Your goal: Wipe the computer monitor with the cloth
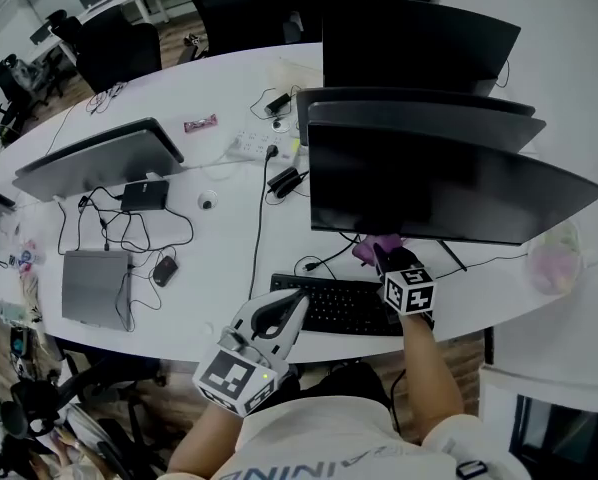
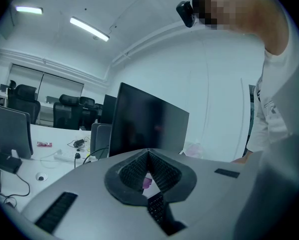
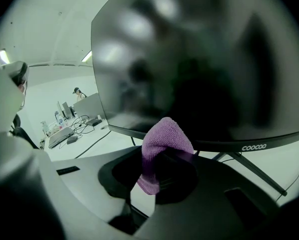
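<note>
Clamping the purple cloth (image 3: 164,134) firmly between its jaws, the right gripper (image 3: 162,156) sat at the bottom edge of the nearest computer monitor (image 3: 204,59). The bunched top of the cloth stood above the jaw tips and overlapped the lower bezel in the right gripper view. Whether it actually touched the bezel could not be told. The screen was dark.

From the head view, the right gripper (image 1: 384,258) was just beyond the black keyboard (image 1: 334,304) and under the lower edge of the monitor (image 1: 439,183). The cloth (image 1: 365,251) showed there as a small purple patch at the jaw tips.

The left gripper (image 1: 299,303) was held low by the keyboard's left end, near the front edge of the white desk (image 1: 219,238) and well apart from the monitor. In its own view the left gripper (image 2: 148,154) had its jaws brought together, tips meeting, with nothing between them.

Further left on the desk lay a closed silver laptop (image 1: 94,286) with a mouse (image 1: 164,269) just beside it among loose black cables. A second monitor (image 1: 94,158) stood beyond them, and a white power strip (image 1: 247,146) lay further back. A clear plastic bag (image 1: 554,258) rested on the desk to the right of the nearest monitor.
</note>
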Tool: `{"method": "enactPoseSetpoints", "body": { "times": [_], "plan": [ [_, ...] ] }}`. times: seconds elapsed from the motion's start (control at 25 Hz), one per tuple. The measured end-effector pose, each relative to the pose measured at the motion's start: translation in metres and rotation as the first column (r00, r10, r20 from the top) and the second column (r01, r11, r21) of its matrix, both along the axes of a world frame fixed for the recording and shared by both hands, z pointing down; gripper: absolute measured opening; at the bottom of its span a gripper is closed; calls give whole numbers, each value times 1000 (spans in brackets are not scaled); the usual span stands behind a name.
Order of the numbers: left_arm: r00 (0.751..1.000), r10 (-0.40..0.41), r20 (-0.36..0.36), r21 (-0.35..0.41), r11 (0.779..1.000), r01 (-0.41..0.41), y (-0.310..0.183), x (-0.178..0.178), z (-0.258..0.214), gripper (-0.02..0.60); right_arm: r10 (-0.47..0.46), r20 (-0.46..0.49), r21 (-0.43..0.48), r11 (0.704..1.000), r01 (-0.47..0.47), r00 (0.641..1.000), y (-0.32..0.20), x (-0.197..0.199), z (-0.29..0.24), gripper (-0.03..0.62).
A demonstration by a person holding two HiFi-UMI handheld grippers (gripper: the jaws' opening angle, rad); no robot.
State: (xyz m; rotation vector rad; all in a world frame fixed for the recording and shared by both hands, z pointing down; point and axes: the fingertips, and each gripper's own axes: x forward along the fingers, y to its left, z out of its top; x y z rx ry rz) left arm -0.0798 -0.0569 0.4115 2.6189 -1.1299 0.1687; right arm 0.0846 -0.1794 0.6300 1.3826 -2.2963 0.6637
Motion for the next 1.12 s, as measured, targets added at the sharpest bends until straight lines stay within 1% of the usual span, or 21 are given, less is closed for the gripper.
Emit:
{"method": "enactPoseSetpoints", "body": {
  "times": [0.48,0.68,1.12],
  "plan": [
    [999,-50,-9,7,999,50,-4,-55,0,7,-36,-4,-11,999,36,999,-5,-54,1,55],
    [998,-58,-11,10,998,58,-7,-67,0,7,-27,22,-22,999,27,999,-6,-71,2,55],
    [997,-74,-24,22,997,75,-7,-90,-4,8,-78,29,-8,997,78,997,-4,-111,-5,55]
  ]
}}
